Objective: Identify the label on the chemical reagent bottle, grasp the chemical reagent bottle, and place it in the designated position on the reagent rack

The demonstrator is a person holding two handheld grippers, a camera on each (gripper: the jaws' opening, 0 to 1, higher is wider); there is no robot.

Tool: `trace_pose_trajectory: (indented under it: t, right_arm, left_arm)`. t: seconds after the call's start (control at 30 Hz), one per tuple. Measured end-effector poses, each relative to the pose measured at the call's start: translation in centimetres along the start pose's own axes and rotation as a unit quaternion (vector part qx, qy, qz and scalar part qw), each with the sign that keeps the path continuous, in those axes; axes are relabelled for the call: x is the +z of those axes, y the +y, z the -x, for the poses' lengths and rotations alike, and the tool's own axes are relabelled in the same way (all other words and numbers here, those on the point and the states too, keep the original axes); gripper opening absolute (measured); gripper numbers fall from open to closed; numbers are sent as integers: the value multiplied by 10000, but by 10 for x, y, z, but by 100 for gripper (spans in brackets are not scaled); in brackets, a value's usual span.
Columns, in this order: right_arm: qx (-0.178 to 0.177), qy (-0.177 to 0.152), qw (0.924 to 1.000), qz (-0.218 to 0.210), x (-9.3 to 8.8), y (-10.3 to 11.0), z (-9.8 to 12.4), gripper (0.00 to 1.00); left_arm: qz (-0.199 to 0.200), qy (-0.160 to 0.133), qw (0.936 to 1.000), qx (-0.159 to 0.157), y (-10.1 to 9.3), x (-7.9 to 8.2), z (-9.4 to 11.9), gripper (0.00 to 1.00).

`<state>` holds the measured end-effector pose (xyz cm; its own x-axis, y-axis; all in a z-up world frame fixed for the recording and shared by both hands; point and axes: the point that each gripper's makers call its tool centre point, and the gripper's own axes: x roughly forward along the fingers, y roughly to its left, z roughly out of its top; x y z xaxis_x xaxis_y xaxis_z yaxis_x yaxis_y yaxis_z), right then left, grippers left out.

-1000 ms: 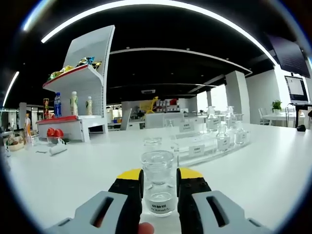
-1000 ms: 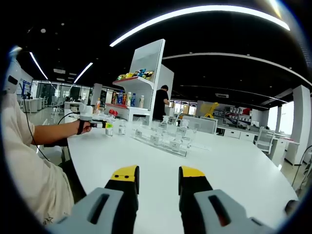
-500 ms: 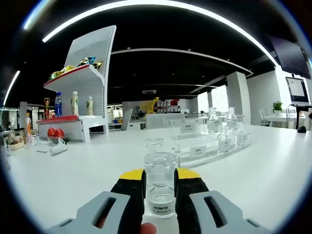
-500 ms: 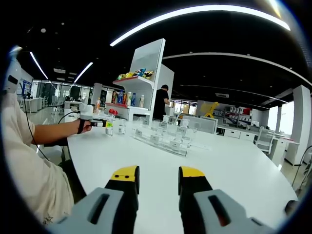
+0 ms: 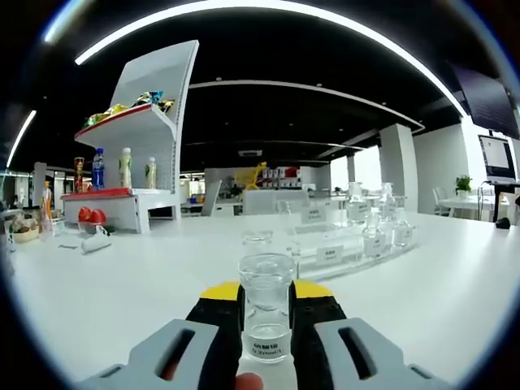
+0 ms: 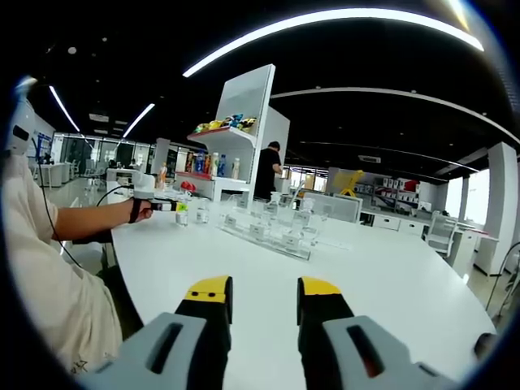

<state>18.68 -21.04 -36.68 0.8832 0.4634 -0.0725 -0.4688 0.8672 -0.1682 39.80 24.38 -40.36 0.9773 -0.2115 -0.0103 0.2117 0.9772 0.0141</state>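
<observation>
Two yellow-tipped jaws of the left gripper [image 5: 266, 305] closed on a clear glass reagent bottle [image 5: 266, 313], upright, open-mouthed, white label facing the camera with print too small to read. Held over the white table [image 5: 122, 284], on the near side of the reagent rack [image 5: 341, 252]. Second small bottle [image 5: 257, 240] standing on the table between the held bottle and the rack. Rack: clear, long, lying across the table beyond the bottle, carrying white label cards and several glass bottles [image 5: 382, 231] toward its right end. White shelf unit [image 5: 134, 162] far left of the rack, with coloured packets on its top shelf and drink bottles [image 5: 97, 171] on the lower one. Red objects [image 5: 89, 216] and a white roll on the table left of the rack, near the shelf unit.

Right gripper [image 6: 260, 301]: jaws apart, nothing between them, hovering over the white table [image 6: 366, 276], well short of the reagent rack [image 6: 264, 231]. Left gripper [image 6: 158, 205] in the right gripper view, left of the rack, in a person's hand [image 6: 140, 210], with the reagent bottle [image 6: 182, 214] at its tip just beside the rack's left end. Pale sleeve [image 6: 41, 268] at the near left. Standing person in dark clothes [image 6: 266, 172] behind the rack, next to the white shelf unit [image 6: 240, 138].
</observation>
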Motion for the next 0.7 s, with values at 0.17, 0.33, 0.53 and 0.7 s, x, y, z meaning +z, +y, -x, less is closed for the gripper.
trace_pose_trajectory:
  t: [0.17, 0.33, 0.53, 0.7]
  right_arm:
    - [-16, -13, 10000, -4, 0, -1, 1, 31]
    - [-8, -10, 10000, 2, 0, -1, 0, 31]
    - [-9, -5, 10000, 2, 1, 0, 0, 31]
    - [9, -9, 10000, 10, 1, 1, -1, 31]
  left_arm:
    - [16, 37, 10000, -31, 0, 0, 0, 22]
    - [-6, 65, 9999, -84, -1, 0, 0, 21]
    - [107, 144, 9997, -135, 0, 0, 0, 21]
    - [142, 252, 9994, -178, 0, 1, 1, 21]
